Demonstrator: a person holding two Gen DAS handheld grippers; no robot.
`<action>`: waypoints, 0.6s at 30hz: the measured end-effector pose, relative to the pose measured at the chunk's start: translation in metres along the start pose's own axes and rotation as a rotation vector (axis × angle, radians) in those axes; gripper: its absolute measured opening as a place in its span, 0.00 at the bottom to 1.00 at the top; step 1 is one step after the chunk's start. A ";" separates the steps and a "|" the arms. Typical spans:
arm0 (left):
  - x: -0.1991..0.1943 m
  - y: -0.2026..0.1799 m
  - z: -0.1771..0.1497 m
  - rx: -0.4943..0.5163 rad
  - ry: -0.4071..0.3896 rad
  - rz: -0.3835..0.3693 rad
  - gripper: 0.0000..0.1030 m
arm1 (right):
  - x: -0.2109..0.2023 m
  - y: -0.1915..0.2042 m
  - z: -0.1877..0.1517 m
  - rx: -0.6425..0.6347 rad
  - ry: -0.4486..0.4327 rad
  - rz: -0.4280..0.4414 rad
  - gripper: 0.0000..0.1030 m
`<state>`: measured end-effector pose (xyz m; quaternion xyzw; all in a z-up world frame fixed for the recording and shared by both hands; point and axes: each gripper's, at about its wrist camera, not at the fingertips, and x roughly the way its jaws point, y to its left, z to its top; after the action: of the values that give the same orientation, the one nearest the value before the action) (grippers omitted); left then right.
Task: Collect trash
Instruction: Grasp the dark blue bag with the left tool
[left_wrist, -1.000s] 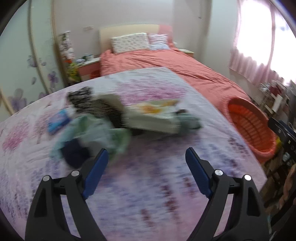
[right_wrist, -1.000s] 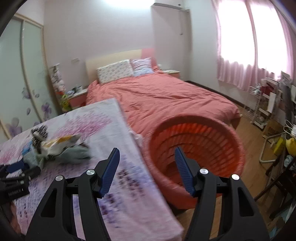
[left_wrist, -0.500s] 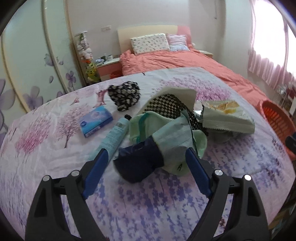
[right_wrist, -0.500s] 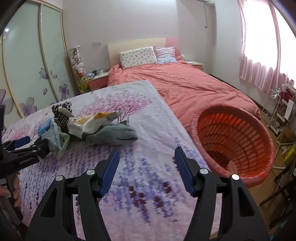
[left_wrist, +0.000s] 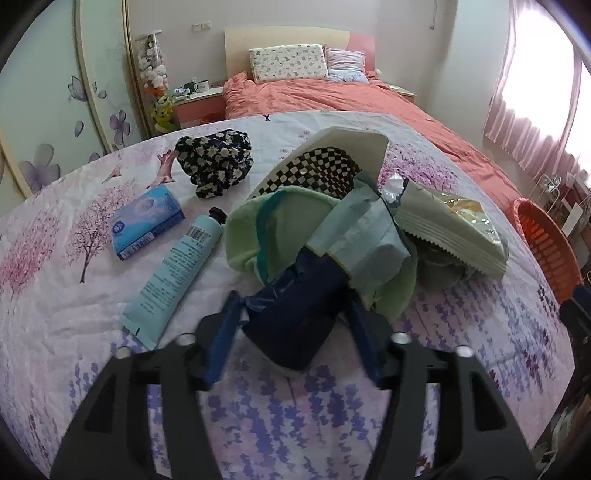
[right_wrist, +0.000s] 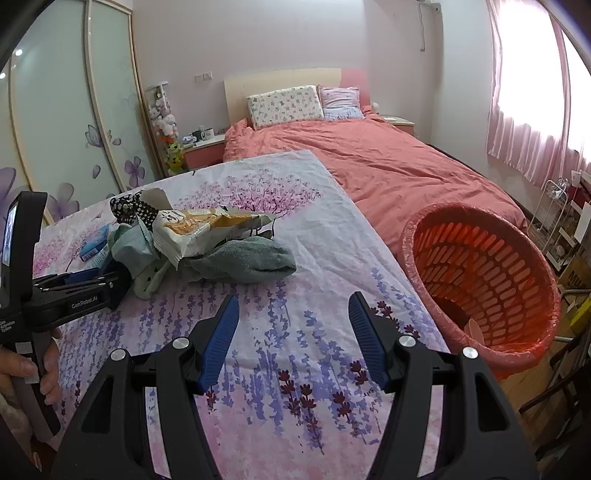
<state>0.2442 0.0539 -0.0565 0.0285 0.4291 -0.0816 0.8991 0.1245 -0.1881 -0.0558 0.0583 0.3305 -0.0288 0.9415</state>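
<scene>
Between closing left gripper (left_wrist: 293, 328) fingers: dark blue wrapper (left_wrist: 295, 314), long axis pointing away, pads apparently not yet pressing. Right gripper (right_wrist: 293, 332) wide, empty, well apart.

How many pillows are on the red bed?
2: a floral pillow at the headboard's left and a striped pillow directly right of it, touching. Others could be hidden beneath the red duvet.

A flowered bedspread (left_wrist: 74, 288) holds a small clutter, counted by kind: one blue tissue pack (left_wrist: 147, 221), one pale blue tube (left_wrist: 173, 273), one black daisy-print cloth (left_wrist: 216, 162), one checkered bag (left_wrist: 314, 173), one green towel (left_wrist: 255, 236), one dark navy wrapper (left_wrist: 295, 325), one crinkled snack bag (left_wrist: 450, 232) and one grey sock (right_wrist: 247, 264). One orange basket (right_wrist: 480, 280) stands beside it. Two pillows (right_wrist: 284, 105) lie on the far bed.
</scene>
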 end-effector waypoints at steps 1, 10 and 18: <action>0.001 -0.001 0.001 -0.003 -0.002 -0.001 0.65 | 0.001 -0.001 0.000 0.001 0.002 0.001 0.60; 0.004 -0.010 0.006 0.007 -0.016 -0.054 0.39 | 0.010 -0.001 0.003 0.000 0.013 0.000 0.60; -0.021 0.007 -0.002 -0.007 -0.060 -0.041 0.37 | 0.027 0.003 0.013 0.017 0.019 0.030 0.60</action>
<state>0.2305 0.0639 -0.0418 0.0139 0.4029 -0.0992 0.9098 0.1539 -0.1875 -0.0618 0.0718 0.3383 -0.0168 0.9382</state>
